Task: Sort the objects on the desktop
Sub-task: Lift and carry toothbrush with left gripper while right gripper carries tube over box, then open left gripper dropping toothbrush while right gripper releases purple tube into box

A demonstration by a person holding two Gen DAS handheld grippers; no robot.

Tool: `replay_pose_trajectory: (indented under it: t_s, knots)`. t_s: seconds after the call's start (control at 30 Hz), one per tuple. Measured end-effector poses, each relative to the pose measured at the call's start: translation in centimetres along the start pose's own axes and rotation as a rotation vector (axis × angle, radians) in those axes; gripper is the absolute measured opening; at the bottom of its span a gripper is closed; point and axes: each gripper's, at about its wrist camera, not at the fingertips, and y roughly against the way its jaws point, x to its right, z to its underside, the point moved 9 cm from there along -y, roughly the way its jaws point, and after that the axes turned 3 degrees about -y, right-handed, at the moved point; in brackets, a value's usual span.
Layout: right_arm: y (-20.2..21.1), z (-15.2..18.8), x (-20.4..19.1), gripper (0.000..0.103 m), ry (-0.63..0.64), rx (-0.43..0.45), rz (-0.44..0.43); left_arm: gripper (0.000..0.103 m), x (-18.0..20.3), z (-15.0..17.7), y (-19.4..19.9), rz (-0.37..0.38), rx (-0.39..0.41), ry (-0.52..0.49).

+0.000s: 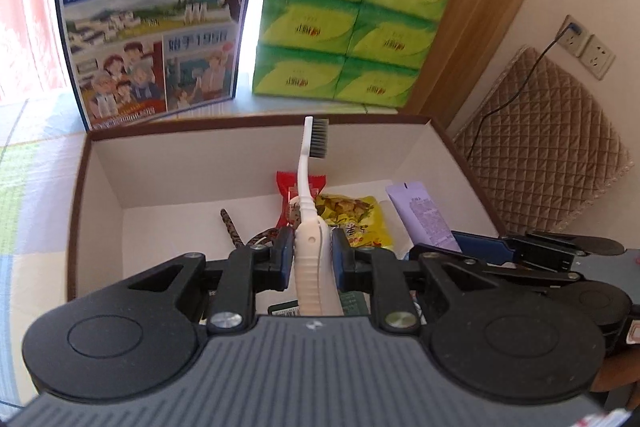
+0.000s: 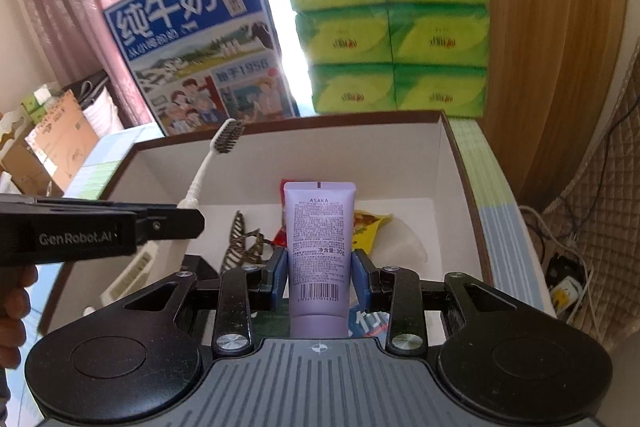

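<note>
My left gripper [image 1: 311, 255] is shut on the handle of a white toothbrush [image 1: 307, 187], whose grey bristles point up over the open white-lined box [image 1: 104, 187]. My right gripper [image 2: 320, 269] is shut on a purple tube [image 2: 318, 227] held upright above the same box [image 2: 452, 163]. The left gripper [image 2: 188, 221] and its toothbrush [image 2: 208, 155] appear at the left of the right wrist view. In the box lie a red packet [image 1: 286, 189], a yellow snack bag [image 1: 352, 215] and a patterned hair clip [image 2: 240, 243].
A blue milk carton [image 1: 152, 15] and a stack of green tissue packs [image 1: 348, 27] stand behind the box. A quilted brown cushion [image 1: 540, 143] and wall sockets [image 1: 586, 45] are at the right. A hand [image 2: 14, 311] and cardboard boxes [image 2: 48, 143] are at the left.
</note>
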Motion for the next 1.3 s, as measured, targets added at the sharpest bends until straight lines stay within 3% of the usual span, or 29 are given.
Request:
replay_pose_trajectory:
  t_s: [0.33,0.57,1.07,1.2,1.3]
  knots:
    - [-2.8,-0.2,0.7,0.031,-0.025,-0.045,0.006,0.016,-1.3,0.4,-4.7,-0.016,-0.081,0.045]
    - [-3.9,-0.1,0.4,0.031,-0.026,-0.066,-0.002,0.019,-2.1,0.8,-5.9,-0.033,-0.103,0.054]
    - [-6.0,0.0,-1.7,0.032,0.004,-0.104,-0.028,0.049,-4.1,0.1,-4.7,-0.101,-0.081,0.04]
    - [-6.5,-0.6,-2.4,0.032,0.033,-0.083,-0.015,0.063,-4.6,0.0,-4.4,-0.121,-0.077,0.036]
    - [-6.6,-0.9,-2.9,0.038,0.061,-0.077,-0.009,0.067,-5.0,-0.1,-4.0,-0.134,-0.069,0.035]
